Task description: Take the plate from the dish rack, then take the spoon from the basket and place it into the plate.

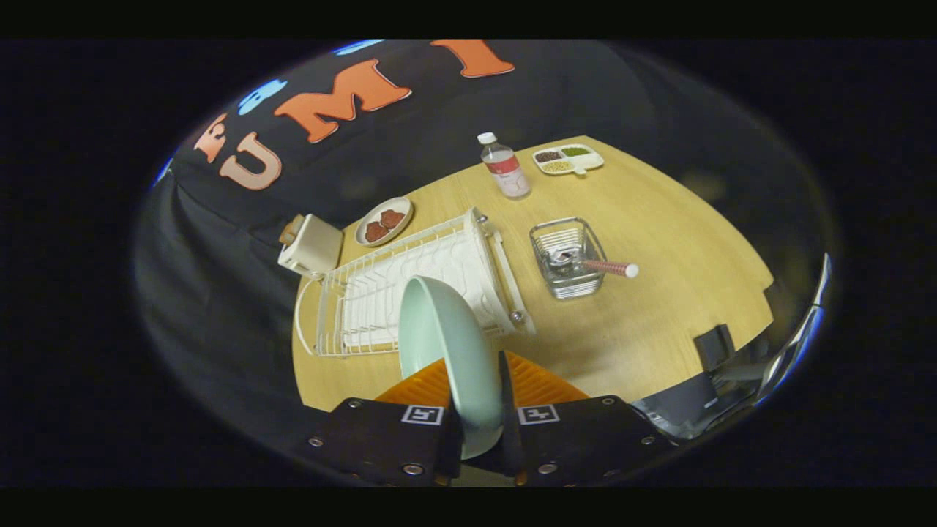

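The gripper [479,399] clenched the pale green plate [448,344] between both fingers, the plate standing on edge with its long axis running straight ahead, above the white dish rack [410,282]. Beyond and to the right, bare table [659,293] separated the rack from the wire basket [569,256]. The spoon [596,265] lay there, its handle jutting past the rim toward the table edge.

I can read nothing here: the water bottle [505,170] beyond my claw [479,417] carries a label too small to read.
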The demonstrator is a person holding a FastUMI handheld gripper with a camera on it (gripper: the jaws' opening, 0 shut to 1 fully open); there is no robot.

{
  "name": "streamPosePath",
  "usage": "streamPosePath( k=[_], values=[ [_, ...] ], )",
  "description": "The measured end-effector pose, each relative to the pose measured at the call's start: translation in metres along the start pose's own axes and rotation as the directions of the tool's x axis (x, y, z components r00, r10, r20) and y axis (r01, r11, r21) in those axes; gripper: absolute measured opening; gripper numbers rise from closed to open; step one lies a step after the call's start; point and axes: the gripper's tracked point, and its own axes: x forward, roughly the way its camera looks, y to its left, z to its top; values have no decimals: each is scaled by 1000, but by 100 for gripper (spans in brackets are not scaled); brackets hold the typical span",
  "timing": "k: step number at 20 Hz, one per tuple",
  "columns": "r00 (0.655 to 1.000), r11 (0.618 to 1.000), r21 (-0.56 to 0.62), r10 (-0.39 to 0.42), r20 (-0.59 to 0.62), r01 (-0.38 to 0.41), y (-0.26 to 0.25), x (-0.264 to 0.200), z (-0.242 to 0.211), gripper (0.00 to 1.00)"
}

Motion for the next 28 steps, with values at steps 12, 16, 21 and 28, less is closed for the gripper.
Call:
streamPosePath(
  k=[12,16,21,28],
  values=[
    [983,989,73,137,-120,-129,-31,46,-76,22],
    [976,983,99,170,-134,-157,-33,62,-91,22],
    [976,980,126,170,-136,-153,-34,86,-106,22],
    [977,969,192,180,-116,-156,-34,104,-107,27]
  ],
)
